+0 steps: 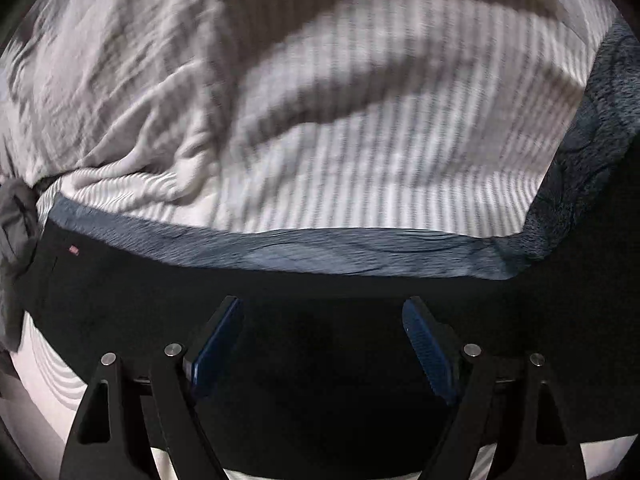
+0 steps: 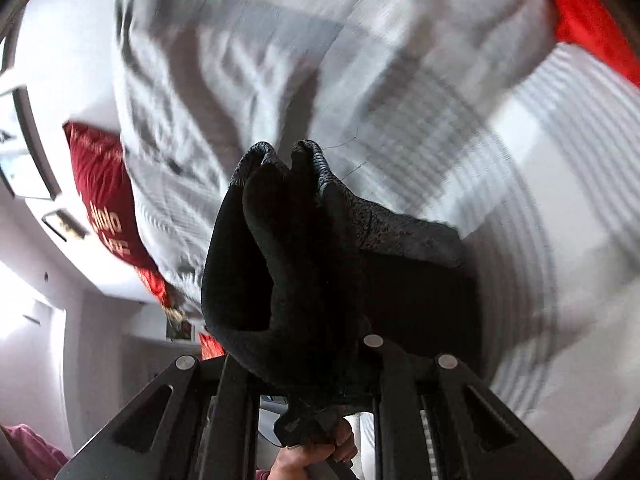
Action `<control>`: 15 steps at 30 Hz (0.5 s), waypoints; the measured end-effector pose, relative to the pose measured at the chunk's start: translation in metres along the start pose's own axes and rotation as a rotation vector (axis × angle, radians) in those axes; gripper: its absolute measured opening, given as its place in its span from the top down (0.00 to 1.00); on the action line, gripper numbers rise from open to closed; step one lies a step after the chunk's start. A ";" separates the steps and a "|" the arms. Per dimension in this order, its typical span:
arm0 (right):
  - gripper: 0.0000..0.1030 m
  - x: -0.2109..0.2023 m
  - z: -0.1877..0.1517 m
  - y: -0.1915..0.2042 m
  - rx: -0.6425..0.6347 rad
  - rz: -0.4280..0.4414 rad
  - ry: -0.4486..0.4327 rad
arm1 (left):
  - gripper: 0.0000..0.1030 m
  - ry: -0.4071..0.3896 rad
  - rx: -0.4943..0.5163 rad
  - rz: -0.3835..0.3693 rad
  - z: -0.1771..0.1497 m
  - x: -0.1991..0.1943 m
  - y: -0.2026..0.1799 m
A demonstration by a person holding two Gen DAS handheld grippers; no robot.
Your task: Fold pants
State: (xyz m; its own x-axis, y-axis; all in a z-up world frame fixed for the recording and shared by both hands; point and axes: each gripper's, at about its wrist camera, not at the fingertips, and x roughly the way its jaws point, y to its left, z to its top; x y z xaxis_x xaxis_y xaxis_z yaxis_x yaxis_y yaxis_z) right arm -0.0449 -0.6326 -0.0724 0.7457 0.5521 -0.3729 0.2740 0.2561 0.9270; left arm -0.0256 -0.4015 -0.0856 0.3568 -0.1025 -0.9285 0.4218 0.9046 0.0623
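- Left wrist view: a bed (image 1: pixel 360 128) fills the background, covered in white bedding with thin grey stripes, rumpled toward its far left side; a blue-grey fleecy blanket (image 1: pixel 340 248) lies along the bed's near edge and turns up the right edge.
- The pants (image 1: pixel 280 300), black, lie as a broad dark band over the near edge of the bed, just below the blanket; a small red tag shows near their left end.
- The left hand-held gripper (image 1: pixel 322 320) hangs above the black cloth with its blue pads spread wide and nothing between them.
- Right wrist view: blurred striped bedding, white walls, and red cushions (image 2: pixel 104 184) at the bed's far side.
- The right hand-held gripper (image 2: pixel 304 344) is nearly closed and pinches a thick bunch of the pants (image 2: pixel 300 240); the cloth hides the pads and stands up in doubled folds off the bed.
- A person's hand (image 2: pixel 316 456) shows at the lower edge.
- Judgement: the step in hand looks like lifting one end of the pants to carry it over. Next, the free left gripper likely needs to take or pin the cloth on the bed so the fold lands straight.
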 end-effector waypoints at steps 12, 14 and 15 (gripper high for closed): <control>0.85 0.147 -0.071 0.032 -0.176 -0.247 0.217 | 0.19 0.037 -0.163 0.076 -0.030 0.004 0.145; 0.85 0.169 -0.086 0.030 -0.216 -0.319 0.245 | 0.19 0.045 -0.184 0.087 -0.036 0.009 0.162; 0.85 0.179 -0.093 0.028 -0.237 -0.362 0.259 | 0.19 0.049 -0.193 0.091 -0.039 0.011 0.170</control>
State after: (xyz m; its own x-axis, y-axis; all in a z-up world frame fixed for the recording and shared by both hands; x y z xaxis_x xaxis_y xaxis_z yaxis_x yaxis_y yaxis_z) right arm 0.0400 -0.4524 -0.1167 0.4451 0.5655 -0.6943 0.3196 0.6240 0.7131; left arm 0.0178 -0.2332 -0.0995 0.3430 -0.0002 -0.9393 0.2205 0.9721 0.0803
